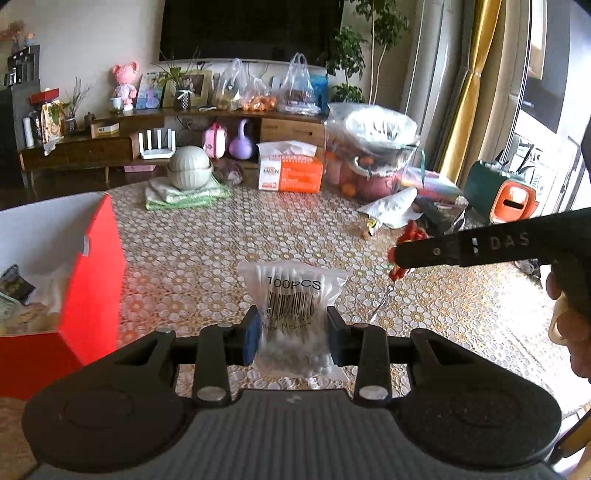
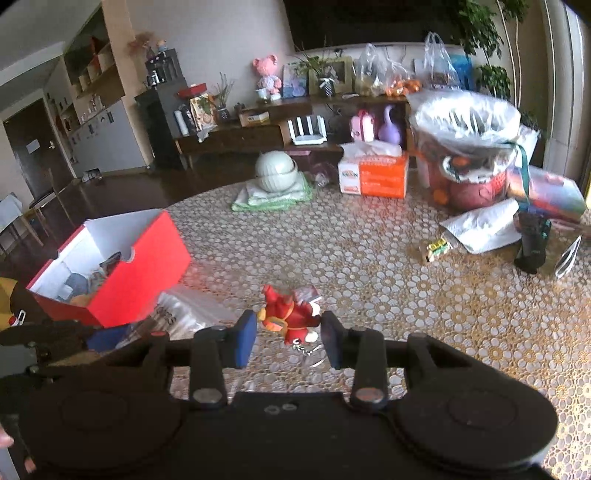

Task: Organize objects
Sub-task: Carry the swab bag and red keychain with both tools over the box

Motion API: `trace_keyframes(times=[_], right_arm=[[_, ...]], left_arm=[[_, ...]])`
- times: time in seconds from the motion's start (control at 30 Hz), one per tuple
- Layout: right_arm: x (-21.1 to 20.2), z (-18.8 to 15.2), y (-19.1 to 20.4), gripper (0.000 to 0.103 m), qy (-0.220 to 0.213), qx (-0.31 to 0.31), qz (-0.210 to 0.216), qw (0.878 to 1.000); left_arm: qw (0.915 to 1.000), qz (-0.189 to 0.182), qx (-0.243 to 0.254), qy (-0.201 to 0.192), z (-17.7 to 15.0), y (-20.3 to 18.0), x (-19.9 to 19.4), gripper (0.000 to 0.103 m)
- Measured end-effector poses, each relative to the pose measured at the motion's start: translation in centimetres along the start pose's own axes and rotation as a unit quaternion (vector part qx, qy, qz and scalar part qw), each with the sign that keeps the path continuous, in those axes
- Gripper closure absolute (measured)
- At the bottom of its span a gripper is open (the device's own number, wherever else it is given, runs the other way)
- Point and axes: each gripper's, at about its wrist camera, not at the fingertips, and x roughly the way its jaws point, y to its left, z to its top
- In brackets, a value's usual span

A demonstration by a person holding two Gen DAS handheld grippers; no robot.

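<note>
Two hand-held grippers are at work over the lace-patterned surface (image 1: 229, 243). The left hand-held gripper (image 1: 291, 334) is clamped on a clear zip bag of cotton swabs (image 1: 293, 295) (printed "100PCS" above a barcode), its blue pads (image 1: 251, 334) pressing the bag's sides at mid-height, so the bag stands upright between them. The right hand-held gripper (image 2: 290, 338) is parted fairly wide around a small red figurine keychain (image 2: 290, 315); the figurine sits between the pads (image 2: 245, 341), with a visible gap on either side, and I cannot tell whether it rests on the surface. Its metal ring (image 2: 306, 350) trails toward the camera. In the left wrist view that same figurine (image 1: 404, 254) shows just behind the right tool's black finger.

A red cardboard box (image 2: 122, 269) with a white interior stands open on the left side of the surface, already holding several small items, and the swab bag (image 2: 184, 314) is just beside its near corner. Farther back on the surface are a pale green lidded bowl (image 1: 190, 166) on a folded green cloth (image 1: 184, 194), an orange-and-white tissue pack (image 1: 290, 170), a plastic-covered basin (image 2: 465, 125) and a white padded mailer (image 2: 484, 225). Beyond stands a low wooden TV cabinet (image 2: 236, 136) under a dark television (image 1: 251, 29), with potted greenery (image 1: 347, 55) and yellow curtains (image 1: 469, 92) at the right.
</note>
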Motion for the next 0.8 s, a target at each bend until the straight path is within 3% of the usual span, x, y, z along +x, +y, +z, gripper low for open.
trace_keyframes(times=[0.37, 0.8], right_arm=[[-2.3, 1.7, 6.4, 0.066, -0.022, -0.038, 0.034, 0.998], [0.3, 4.2, 15.8, 0.066, -0.029, -0.082, 0.086, 0.993]], left_arm=[[0.9996, 0.015, -0.01, -0.021, 0.7, 3.5, -6.0, 0.068], [0.9968, 0.072, -0.019, -0.03, 0.6, 11.7, -11.0, 0.068]])
